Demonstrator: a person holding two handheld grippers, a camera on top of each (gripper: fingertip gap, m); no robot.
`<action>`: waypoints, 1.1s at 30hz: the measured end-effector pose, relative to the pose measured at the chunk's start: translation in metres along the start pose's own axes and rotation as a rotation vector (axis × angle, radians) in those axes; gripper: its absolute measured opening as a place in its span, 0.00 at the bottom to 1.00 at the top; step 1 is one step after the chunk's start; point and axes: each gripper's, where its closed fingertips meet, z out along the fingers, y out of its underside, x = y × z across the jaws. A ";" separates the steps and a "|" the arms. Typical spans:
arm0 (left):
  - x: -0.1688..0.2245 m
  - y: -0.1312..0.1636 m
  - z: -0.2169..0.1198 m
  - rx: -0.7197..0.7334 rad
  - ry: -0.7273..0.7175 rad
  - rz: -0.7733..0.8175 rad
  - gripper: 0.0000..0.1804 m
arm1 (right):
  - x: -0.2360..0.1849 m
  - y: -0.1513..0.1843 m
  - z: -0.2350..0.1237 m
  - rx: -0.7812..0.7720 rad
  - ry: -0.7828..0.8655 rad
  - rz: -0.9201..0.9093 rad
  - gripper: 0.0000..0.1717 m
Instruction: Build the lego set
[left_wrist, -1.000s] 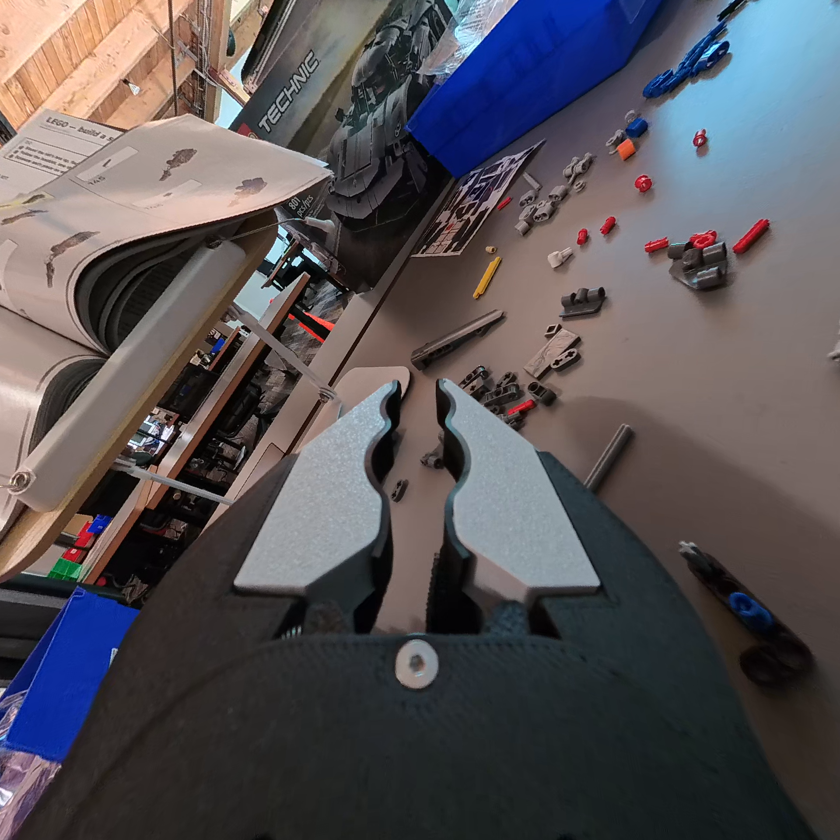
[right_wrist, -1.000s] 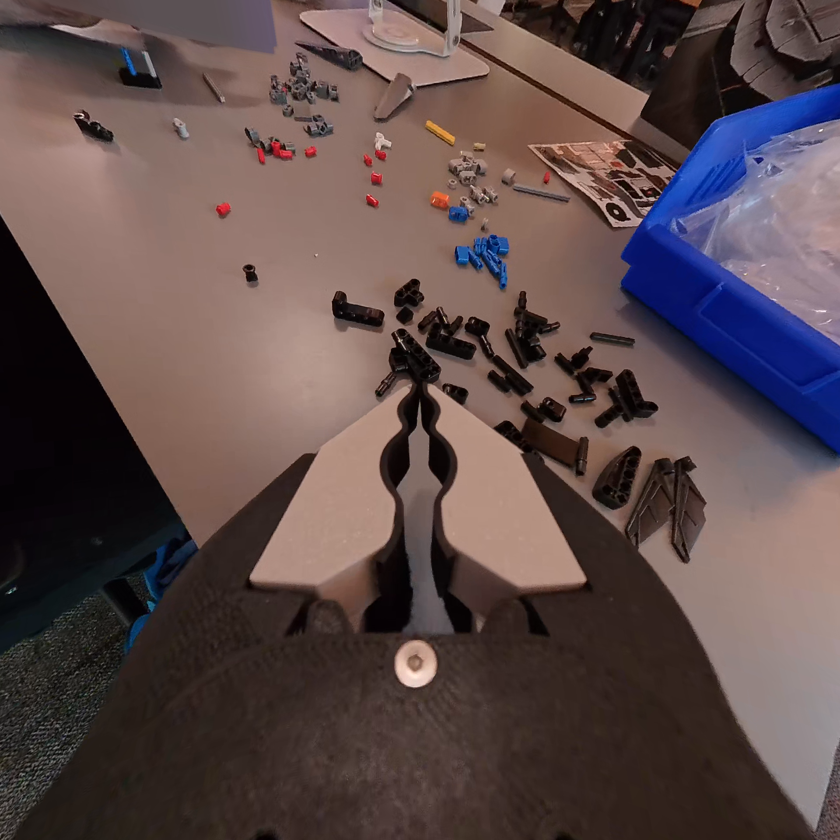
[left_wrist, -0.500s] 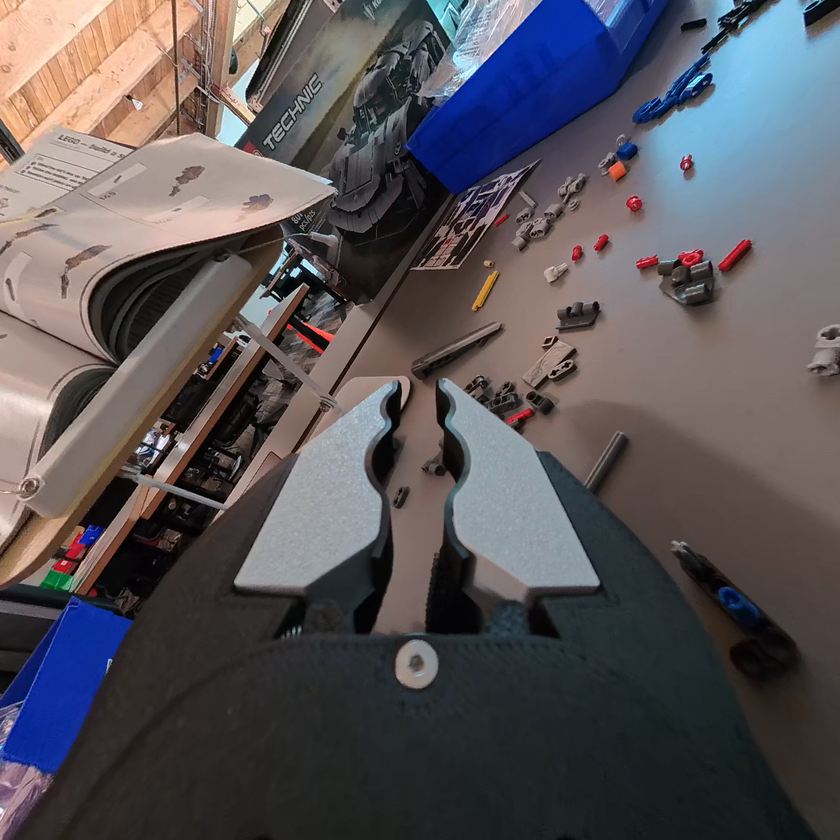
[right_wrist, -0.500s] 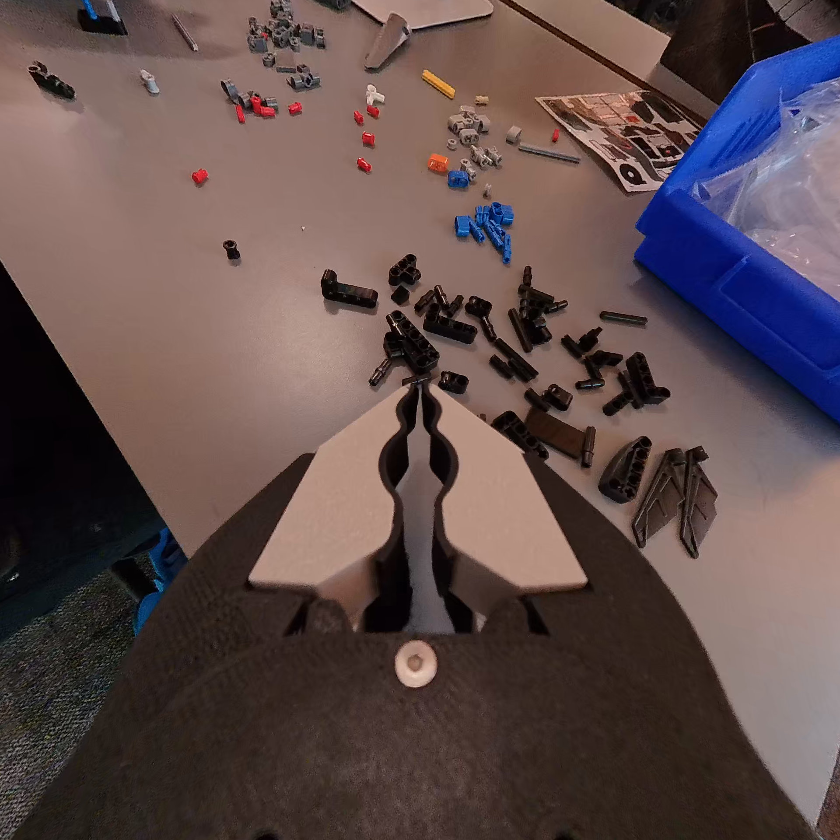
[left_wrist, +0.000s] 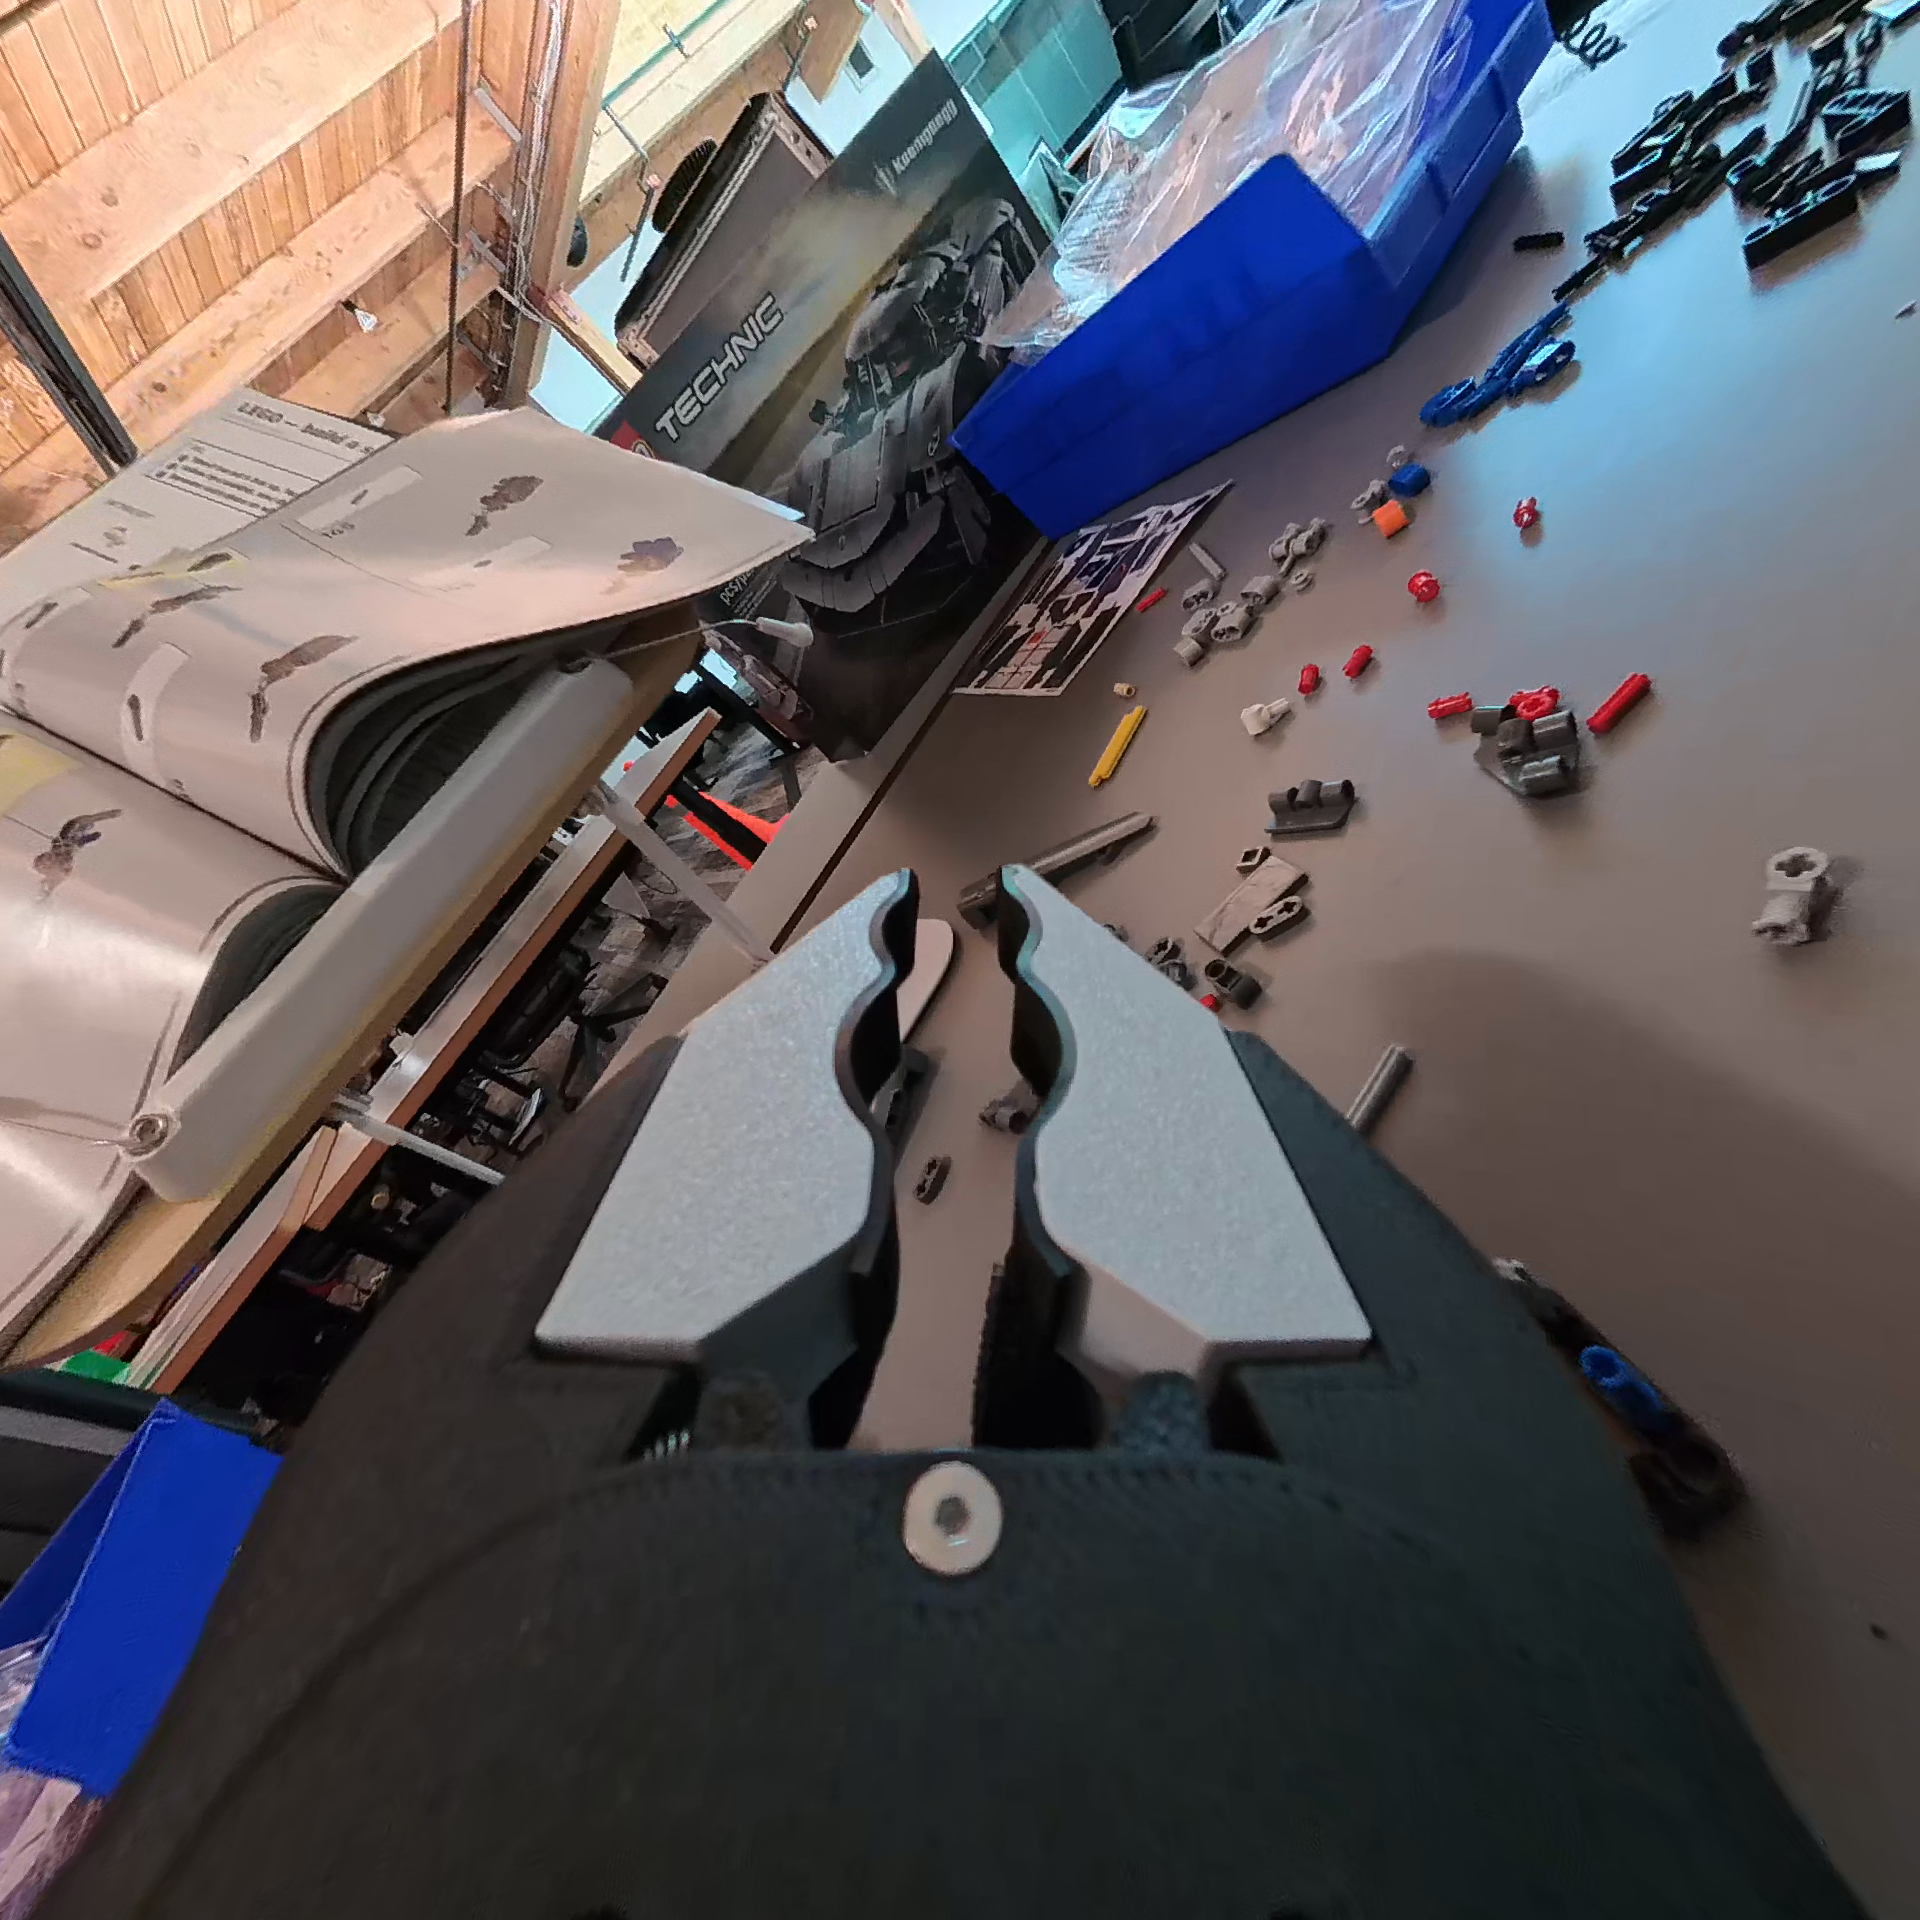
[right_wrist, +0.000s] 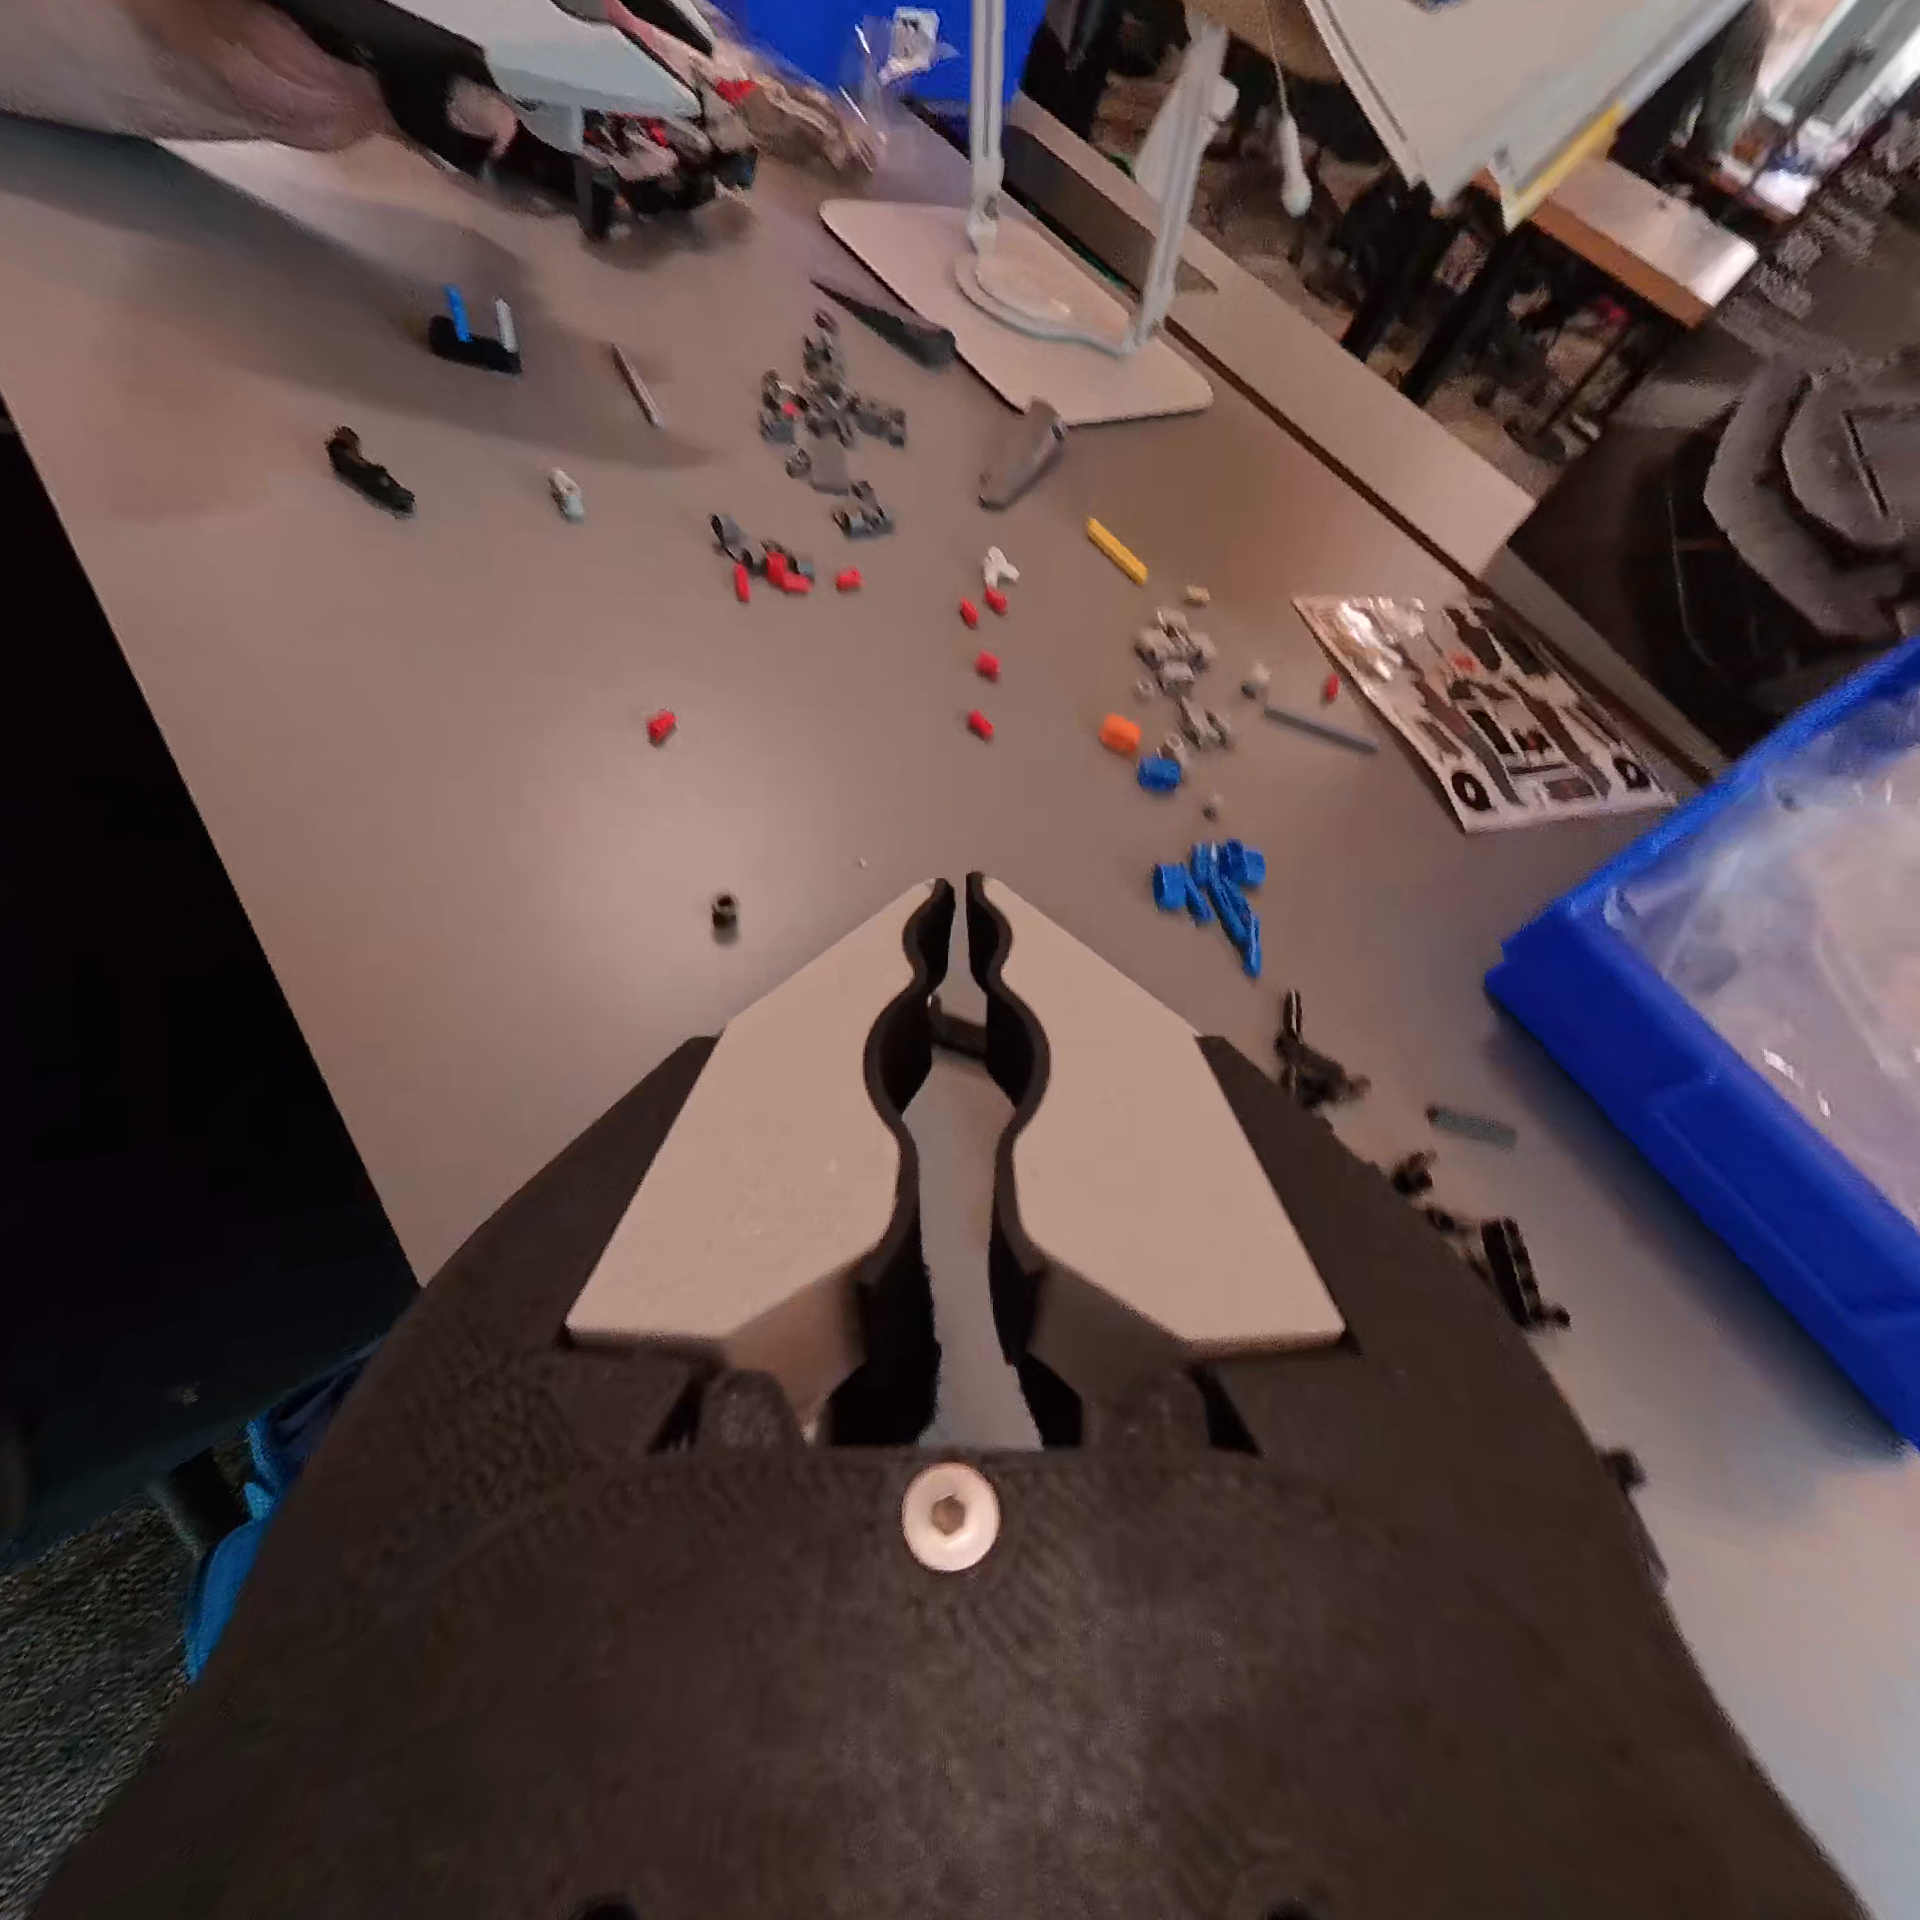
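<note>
Hovering low over the grey bench (left_wrist: 1558, 1039), the left gripper (left_wrist: 956, 894) has its jaws slightly apart and holds nothing; a dark grey beam (left_wrist: 1081, 842) lies just past its tips. A dark printed box (left_wrist: 883, 416) and an open instruction booklet (left_wrist: 312, 582) carry writing. The right gripper (right_wrist: 960, 883) is all but closed on nothing; it has swung since a second ago from the black pieces (right_wrist: 1309, 1070) toward bare bench near the blue pins (right_wrist: 1216, 894). A blue bin (right_wrist: 1714, 1091) sits at right.
</note>
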 end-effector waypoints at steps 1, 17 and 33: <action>0.000 -0.001 -0.001 0.004 0.000 0.001 0.07 | -0.004 -0.007 0.004 0.009 -0.005 -0.017 0.00; -0.032 -0.020 -0.019 0.076 -0.090 -0.041 0.00 | 0.082 -0.130 0.071 0.203 0.185 -0.055 0.03; -0.029 -0.012 -0.014 0.048 -0.030 -0.114 0.00 | 0.130 -0.089 0.126 0.200 0.230 0.033 0.00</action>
